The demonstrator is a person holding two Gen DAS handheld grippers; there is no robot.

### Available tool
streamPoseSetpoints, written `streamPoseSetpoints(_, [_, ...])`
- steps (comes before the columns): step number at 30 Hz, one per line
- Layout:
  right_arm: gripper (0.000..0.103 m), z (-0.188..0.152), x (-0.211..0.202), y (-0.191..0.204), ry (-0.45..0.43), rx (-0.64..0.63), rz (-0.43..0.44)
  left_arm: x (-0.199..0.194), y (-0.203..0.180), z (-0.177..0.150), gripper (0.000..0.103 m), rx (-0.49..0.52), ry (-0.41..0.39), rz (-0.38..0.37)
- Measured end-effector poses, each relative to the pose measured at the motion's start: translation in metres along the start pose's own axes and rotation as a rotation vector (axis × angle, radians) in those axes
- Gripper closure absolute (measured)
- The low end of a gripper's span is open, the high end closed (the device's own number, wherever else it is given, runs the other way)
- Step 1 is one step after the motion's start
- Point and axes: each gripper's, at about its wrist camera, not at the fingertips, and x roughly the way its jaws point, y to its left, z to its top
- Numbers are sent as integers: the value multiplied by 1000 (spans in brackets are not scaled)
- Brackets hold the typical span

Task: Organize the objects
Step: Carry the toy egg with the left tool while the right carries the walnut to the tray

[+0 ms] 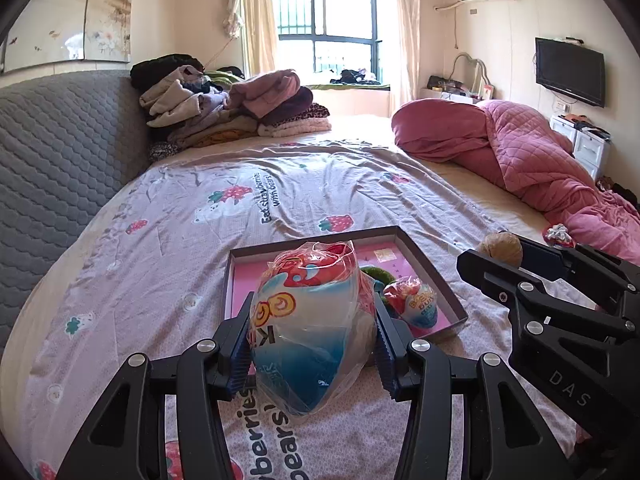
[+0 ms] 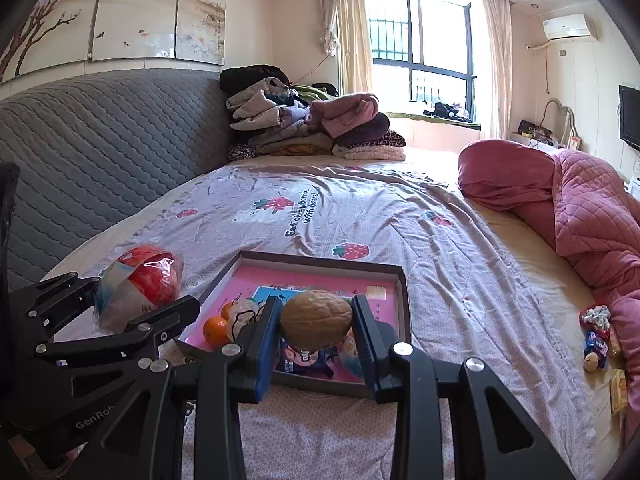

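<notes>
Your left gripper point(image 1: 312, 344) pinches a wrapped toy egg point(image 1: 312, 332) and your right gripper point(image 2: 316, 328) pinches a walnut point(image 2: 316, 319), both held above the near edge of the shallow box point(image 2: 402, 300) on the bed. This appears to be the placing step. Next, carry each item over a bare patch of the pink floor, lower it, then release.

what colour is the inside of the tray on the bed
Pink inside the tray, with a dark grey rim; clearest in the right wrist view.

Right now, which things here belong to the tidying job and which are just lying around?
Job: wrapped egg toy in left gripper; walnut in right gripper; box tray; oranges.
Lying about: clothes pile, pink quilt, television.
</notes>
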Motion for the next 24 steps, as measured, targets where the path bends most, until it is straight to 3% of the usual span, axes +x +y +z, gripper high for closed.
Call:
streamPoseSetpoints(14, [67,33,41,-19,1,-25,-25,40,9,50,51,0,-19,12])
streamPoseSetpoints(24, [67,24,99,-39,67,-13,-48,103,18,39,51,-11,55,17])
